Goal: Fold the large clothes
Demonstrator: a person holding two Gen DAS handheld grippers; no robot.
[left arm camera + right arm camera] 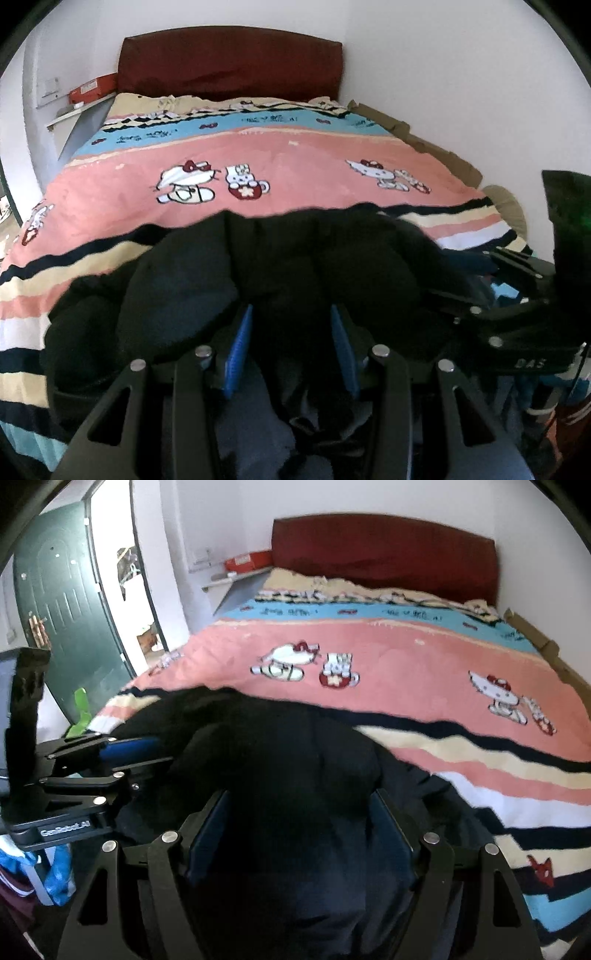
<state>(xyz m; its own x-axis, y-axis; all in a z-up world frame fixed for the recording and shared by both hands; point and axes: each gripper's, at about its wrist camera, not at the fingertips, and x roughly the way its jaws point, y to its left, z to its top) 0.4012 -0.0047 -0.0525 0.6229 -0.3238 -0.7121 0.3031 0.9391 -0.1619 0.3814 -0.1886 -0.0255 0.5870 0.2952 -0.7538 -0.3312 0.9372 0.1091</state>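
A large dark navy-black garment lies bunched on the near edge of the bed; it also fills the right wrist view. My left gripper has its blue pads on either side of a thick fold of the garment and is shut on it. My right gripper likewise clamps a bulky fold between its blue pads. In the left wrist view the right gripper shows at the right edge. In the right wrist view the left gripper shows at the left, buried in the cloth.
The bed has a pink, striped cartoon-cat cover and a dark red headboard. A shelf with an orange box is at the back left. A green door stands open at left. Cardboard lines the bed's right side.
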